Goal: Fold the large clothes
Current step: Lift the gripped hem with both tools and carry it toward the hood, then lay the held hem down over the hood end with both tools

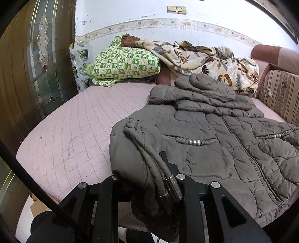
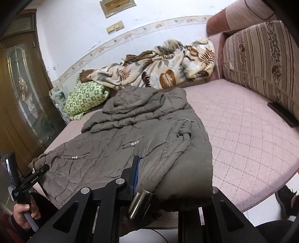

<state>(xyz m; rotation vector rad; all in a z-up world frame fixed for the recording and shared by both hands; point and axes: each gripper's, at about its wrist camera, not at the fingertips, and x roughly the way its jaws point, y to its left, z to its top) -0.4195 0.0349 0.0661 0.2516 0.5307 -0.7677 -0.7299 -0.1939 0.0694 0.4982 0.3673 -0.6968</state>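
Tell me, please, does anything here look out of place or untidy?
Yes. The leaf-print blanket lies crumpled in a heap along the wall, partly over the green checked pillow. A dark flat object rests beside the striped cushion.

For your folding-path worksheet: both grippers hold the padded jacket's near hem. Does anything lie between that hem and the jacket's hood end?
Nothing visible does. Between the hem and the hood lies only the grey padded jacket itself; the leaf-print blanket lies beyond the hood.

Wall: white, floral border strip, twin switches.
Door: brown wood, leaded glass.
Sofa seat: pink quilted; striped back cushion.
Floor: possibly pale tile.
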